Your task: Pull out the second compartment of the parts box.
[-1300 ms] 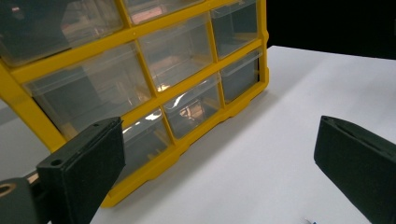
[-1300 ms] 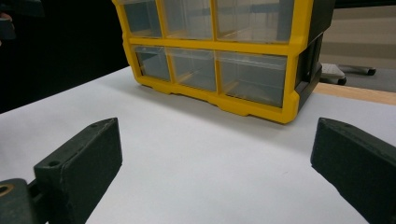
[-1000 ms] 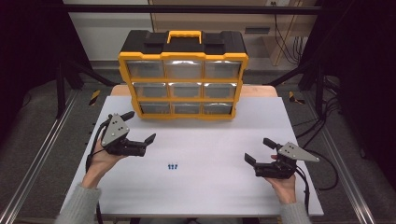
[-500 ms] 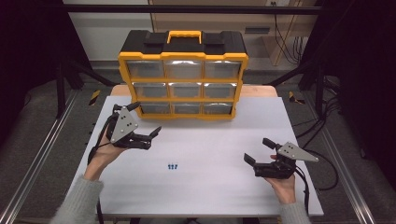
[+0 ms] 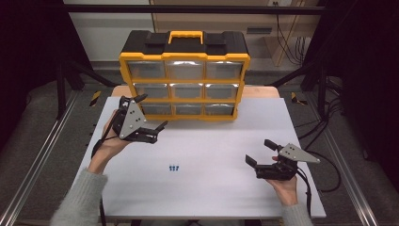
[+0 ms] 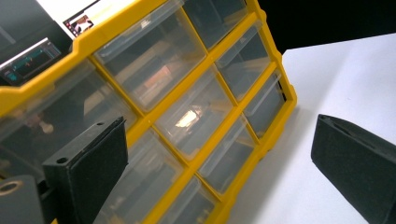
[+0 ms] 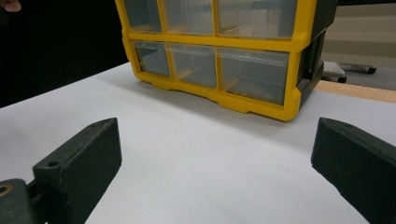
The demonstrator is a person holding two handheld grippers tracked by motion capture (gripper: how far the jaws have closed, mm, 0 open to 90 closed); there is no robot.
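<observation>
As its fingers are standing released, the left gripper (image 5: 153,130) is approaching the yellow plastic drawer organiser (image 5: 184,77), presumably to open a drawer.

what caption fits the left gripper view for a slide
Open left gripper close to the clear drawers of the yellow organizer on the white table.

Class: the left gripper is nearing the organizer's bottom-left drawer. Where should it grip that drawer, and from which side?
Probably the drawer's front lip, approached head-on from the table side. The drawers sit flush in the organizer's yellow frame, so only their clear fronts are exposed; a drawer likely slides out toward the person. The left gripper is open, beside it.
</observation>
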